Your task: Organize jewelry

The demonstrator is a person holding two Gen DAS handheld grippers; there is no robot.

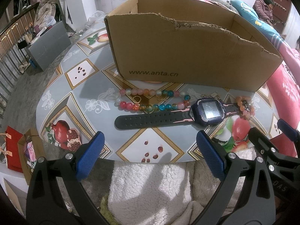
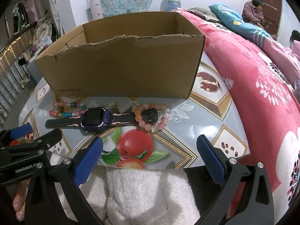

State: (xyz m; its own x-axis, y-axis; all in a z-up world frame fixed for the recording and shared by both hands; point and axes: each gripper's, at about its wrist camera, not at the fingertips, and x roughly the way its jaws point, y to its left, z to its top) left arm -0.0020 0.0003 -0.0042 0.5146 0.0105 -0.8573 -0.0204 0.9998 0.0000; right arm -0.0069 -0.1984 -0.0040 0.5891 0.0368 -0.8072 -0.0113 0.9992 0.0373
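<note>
Two grippers, fingers spread, grasping nothing | left gripper (image 1: pixel 150 154), right gripper (image 2: pixel 150 157) | watch (image 1: pixel 168 115) lies beyond both, untouched

Box (image 1: pixel 187 56) blocks behind watch (image 1: pixel 168 115) — near side open.

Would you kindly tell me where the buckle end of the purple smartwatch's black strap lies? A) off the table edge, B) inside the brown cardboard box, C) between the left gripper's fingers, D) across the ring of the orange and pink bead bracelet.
D: in the right wrist view the purple smartwatch has its strap's buckle end resting across the orange and pink bead bracelet, on the table in front of the brown cardboard box.
</note>
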